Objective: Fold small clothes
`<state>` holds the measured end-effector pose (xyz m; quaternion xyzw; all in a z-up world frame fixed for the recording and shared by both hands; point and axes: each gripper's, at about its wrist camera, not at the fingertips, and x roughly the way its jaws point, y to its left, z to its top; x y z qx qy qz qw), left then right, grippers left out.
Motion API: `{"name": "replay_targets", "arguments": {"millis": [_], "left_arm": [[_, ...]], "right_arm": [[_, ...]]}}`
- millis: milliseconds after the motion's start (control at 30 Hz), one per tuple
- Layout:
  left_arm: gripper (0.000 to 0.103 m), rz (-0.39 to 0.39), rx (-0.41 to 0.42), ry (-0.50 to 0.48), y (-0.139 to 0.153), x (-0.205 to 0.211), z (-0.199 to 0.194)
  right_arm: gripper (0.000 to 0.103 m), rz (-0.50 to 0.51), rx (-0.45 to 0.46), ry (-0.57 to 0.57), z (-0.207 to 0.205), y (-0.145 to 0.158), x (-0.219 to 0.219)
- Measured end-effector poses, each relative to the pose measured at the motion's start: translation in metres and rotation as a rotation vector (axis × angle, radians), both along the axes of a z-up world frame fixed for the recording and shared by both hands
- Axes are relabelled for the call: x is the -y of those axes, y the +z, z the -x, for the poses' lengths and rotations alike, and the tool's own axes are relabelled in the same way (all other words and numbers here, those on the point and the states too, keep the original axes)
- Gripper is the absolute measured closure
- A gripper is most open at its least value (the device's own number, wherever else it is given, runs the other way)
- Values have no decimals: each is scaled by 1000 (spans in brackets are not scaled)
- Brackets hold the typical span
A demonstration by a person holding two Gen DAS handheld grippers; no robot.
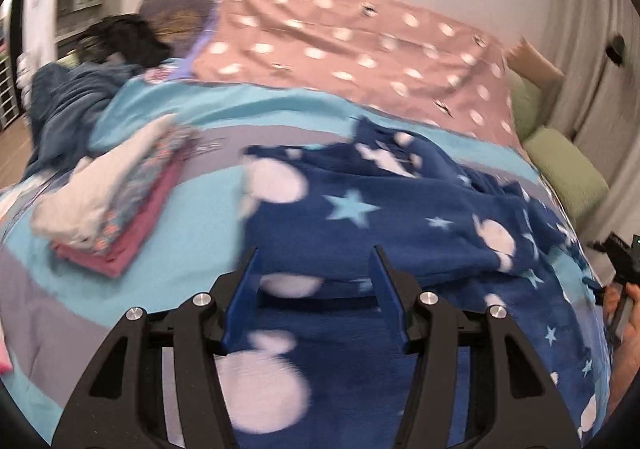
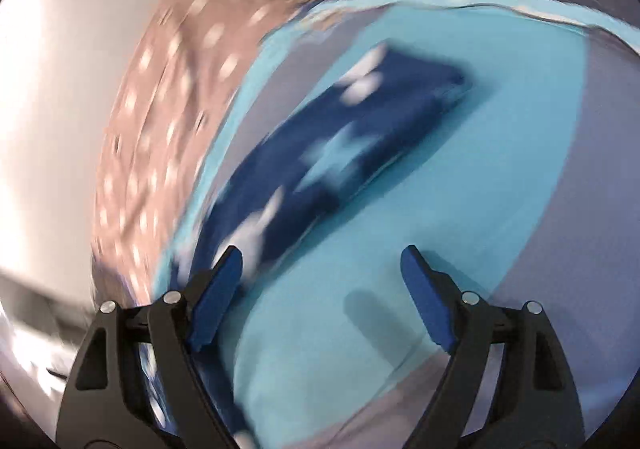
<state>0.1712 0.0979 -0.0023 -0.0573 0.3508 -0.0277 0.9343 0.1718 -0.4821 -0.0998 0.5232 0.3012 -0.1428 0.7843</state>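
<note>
**While both grippers are over the bed, fleece is lying unfolded**

Left gripper [image 1: 316, 269] is hanging half open over the near edge of the navy star-print fleece garment [image 1: 400, 217]; whether its pads are pinching cloth, cannot tell. Right gripper [image 2: 322, 277] is standing wide open, gripping nothing. Garment is sprawling on the blue-grey striped blanket [image 1: 208, 209], right of a folded clothes stack [image 1: 116, 201].

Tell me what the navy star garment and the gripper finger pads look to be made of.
Navy star garment: looks like soft fleece or plush, matte and fuzzy, with thick rounded folds; blur leaves it open. Left gripper finger pads: blue, smooth, flat and rigid, probably plastic or rubber, set on glossy black arms with metal pins.
</note>
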Motion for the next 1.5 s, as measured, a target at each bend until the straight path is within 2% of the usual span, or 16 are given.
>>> {"name": "replay_targets", "arguments": {"millis": [67,200,433,467,533,567,600,667,800,900,1000,1100,1167,1333,1400,1500], "left_arm": [[47,-33,-17,-21,-8,24,-17],[47,3,-58,-38,-24,53,-49],[45,-50,-159,-12,-64,79,-93],[44,-51,-160,-11,-68,80,-94],[43,-47,-156,-12,-69,80,-95],[43,-37,-155,-13,-69,78,-95],[43,-28,-153,-14,-69,77,-94],[43,-8,-143,-16,-70,74,-93],[43,31,-126,-22,-71,71,-91],[40,89,-107,-34,-70,65,-88],[38,179,-77,-49,-68,54,-83],[38,272,-58,-60,-68,43,-80],[38,319,-49,-72,-67,37,-79],[38,397,-30,-96,-64,24,-74],[38,440,-27,-112,-64,14,-73],[39,516,-34,-135,-66,1,-75]], "right_arm": [[20,-22,7,-51,1,-12,24],[22,-84,36,-116,-8,-33,62],[30,50,-39,-95,-44,-39,75],[35,71,-49,-91,-48,-39,74],[54,94,-56,-63,-54,-39,74],[83,90,-50,-35,-55,-40,73],[91,72,-42,16,-58,-41,72],[93,89,-39,35,-57,-34,68],[93,187,49,98,-53,13,44],[94,295,120,179,-53,61,6],[94,416,215,312,-57,112,-57],[94,516,268,456,-65,143,-128],[94,532,313,587,-70,154,-184],[94,493,360,832,-77,147,-294],[94,478,343,909,-80,134,-325],[94,522,283,987,-79,108,-359]]}}
